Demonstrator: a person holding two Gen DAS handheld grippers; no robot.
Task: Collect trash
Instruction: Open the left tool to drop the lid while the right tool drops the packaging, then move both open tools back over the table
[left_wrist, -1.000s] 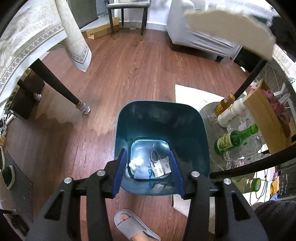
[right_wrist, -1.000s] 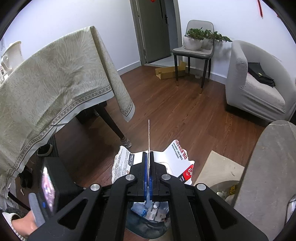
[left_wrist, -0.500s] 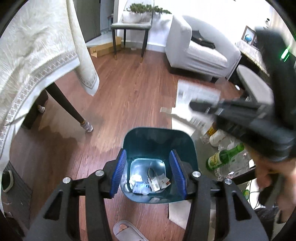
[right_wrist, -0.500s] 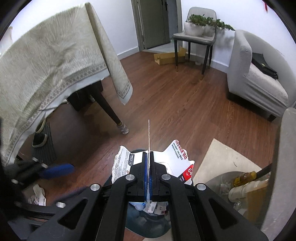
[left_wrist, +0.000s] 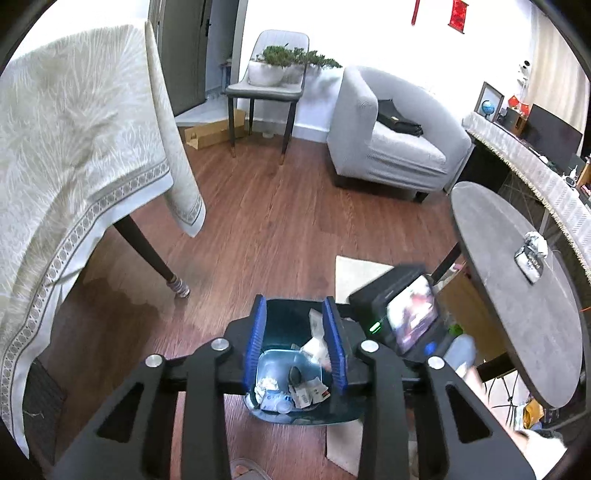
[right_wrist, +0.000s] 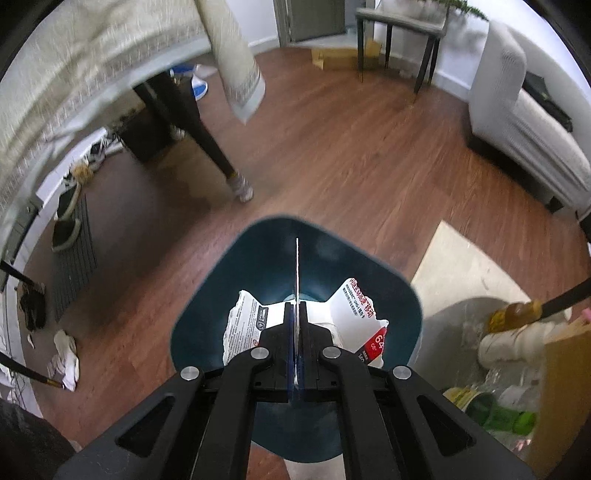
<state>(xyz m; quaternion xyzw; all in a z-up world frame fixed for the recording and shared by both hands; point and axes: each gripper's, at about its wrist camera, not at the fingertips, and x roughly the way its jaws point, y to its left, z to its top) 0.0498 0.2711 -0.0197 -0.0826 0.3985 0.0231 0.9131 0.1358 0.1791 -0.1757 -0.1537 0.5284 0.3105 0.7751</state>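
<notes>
A: What is shown on the left side?

B: The left hand-held gripper (left_wrist: 297, 345) is seen spread apart, with nothing held between its blue pads. The teal bin (left_wrist: 280, 314) is framed directly beneath it, and scraps of paper and wrappers (left_wrist: 291, 389) are seen lying on the bin's floor.

A: And on the right?

B: The right hand-held gripper (right_wrist: 296, 347) is pressed together on a torn card package (right_wrist: 354, 321), which is pinched edge-on. The card's long axis is carried forward along the fingers, and its printed flaps are splayed to left and right. The bin (right_wrist: 229, 280) is placed straight below and slightly ahead of this gripper, so the card is held over the open mouth.

A: Which gripper is judged to be nearer the next move?

B: The right one, since the trash is carried there. Only a release is thought to be needed; a plain drop should be enough, though the wide flaps could be caught on the rim.

A: Is other trash seen?

B: A crumpled wad (left_wrist: 537, 242) is seen on the round desk (left_wrist: 517, 295) at far right.
</notes>
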